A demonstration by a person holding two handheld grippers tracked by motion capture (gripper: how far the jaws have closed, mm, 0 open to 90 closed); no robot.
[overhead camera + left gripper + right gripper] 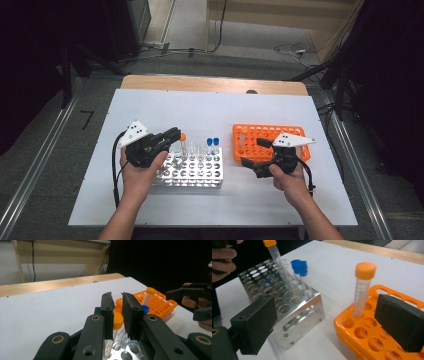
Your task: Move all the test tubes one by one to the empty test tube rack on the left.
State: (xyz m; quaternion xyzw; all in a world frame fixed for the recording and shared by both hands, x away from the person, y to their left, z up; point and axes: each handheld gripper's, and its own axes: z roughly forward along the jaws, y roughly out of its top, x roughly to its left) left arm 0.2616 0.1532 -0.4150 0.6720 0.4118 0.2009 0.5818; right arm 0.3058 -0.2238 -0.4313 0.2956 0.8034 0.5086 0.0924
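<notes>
A white counter point(150, 107) stands on a grey floor, dark drapes on either side. Two racks sit on it: a metal rack point(192, 172) holding one orange-capped tube point(183, 145) and two blue-capped tubes point(213, 146), and an orange rack point(250, 134) with one orange-capped tube point(362, 288). The left hand-held gripper point(172, 135) hangs narrow above the metal rack's tube, holding nothing; the right hand-held gripper point(255, 152) gapes wide beside the orange rack. Bare counter lies behind both racks.

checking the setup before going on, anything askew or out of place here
One orange-capped tube in the metal rack leans instead of standing straight. The tube in the orange rack stands upright; nothing spilled.
</notes>
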